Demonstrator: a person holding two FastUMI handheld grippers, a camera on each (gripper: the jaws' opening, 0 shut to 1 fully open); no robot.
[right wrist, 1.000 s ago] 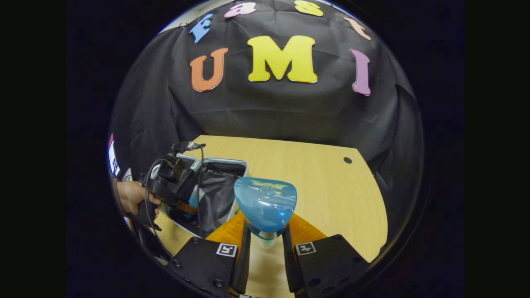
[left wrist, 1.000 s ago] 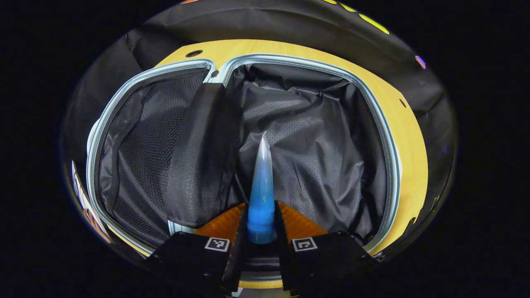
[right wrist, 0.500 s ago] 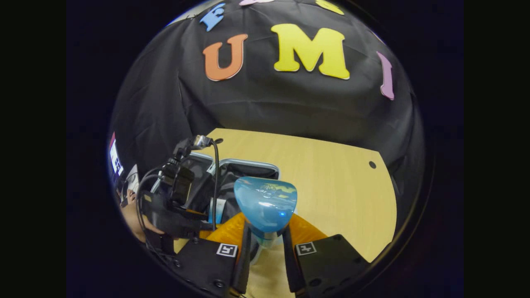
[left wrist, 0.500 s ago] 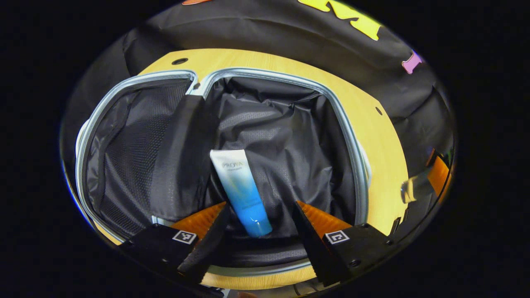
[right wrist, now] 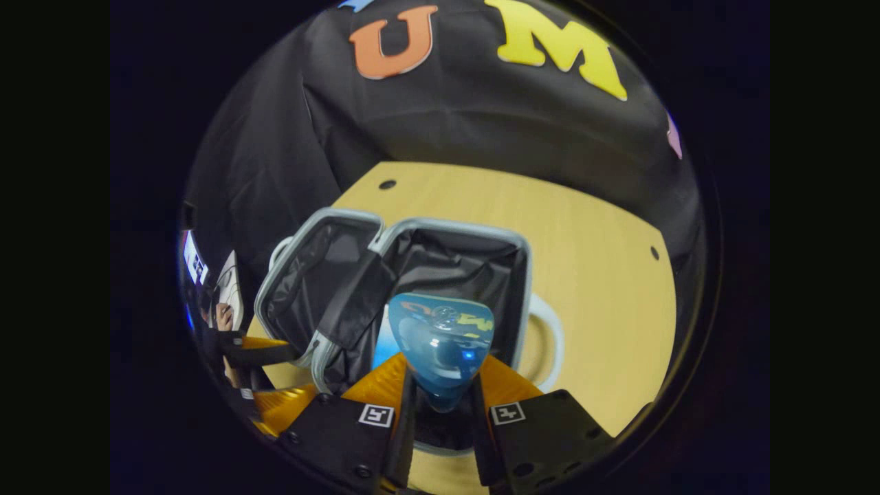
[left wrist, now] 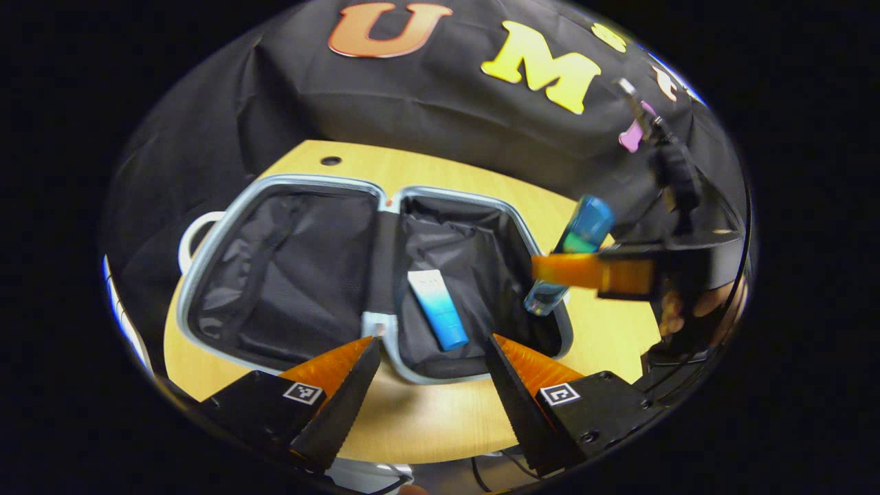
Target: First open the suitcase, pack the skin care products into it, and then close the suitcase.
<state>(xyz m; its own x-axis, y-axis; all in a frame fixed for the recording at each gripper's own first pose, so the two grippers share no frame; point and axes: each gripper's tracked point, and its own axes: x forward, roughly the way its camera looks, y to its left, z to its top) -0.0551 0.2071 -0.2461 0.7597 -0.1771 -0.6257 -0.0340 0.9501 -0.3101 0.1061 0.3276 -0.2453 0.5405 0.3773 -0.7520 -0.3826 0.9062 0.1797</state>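
Observation:
The suitcase (left wrist: pixel 206 275) lies wide open on the wooden table, both black-lined halves facing up. A white-and-blue tube (left wrist: pixel 437 309) rests in its right half. My left gripper (left wrist: pixel 430 375) is open and empty, above the table just in front of the case. In the right gripper view, my right gripper (right wrist: pixel 440 405) is shut on a clear blue bottle (right wrist: pixel 441 344), held over the case's right half (right wrist: pixel 474 265). The left gripper view shows that bottle (left wrist: pixel 574 251) tilted over the right rim, with the right gripper (left wrist: pixel 584 270) around it.
The wooden table (right wrist: pixel 591 275) has bare surface to the right of the case and behind it. The case's handle (right wrist: pixel 550 340) sticks out on the right side. A person's hand (left wrist: pixel 701 309) holds the right gripper. Black cloth walls close in the back.
My left gripper opened and let go of the tube, which now lies in the right half, then drew back and up. My right gripper carried the blue bottle left, over the case.

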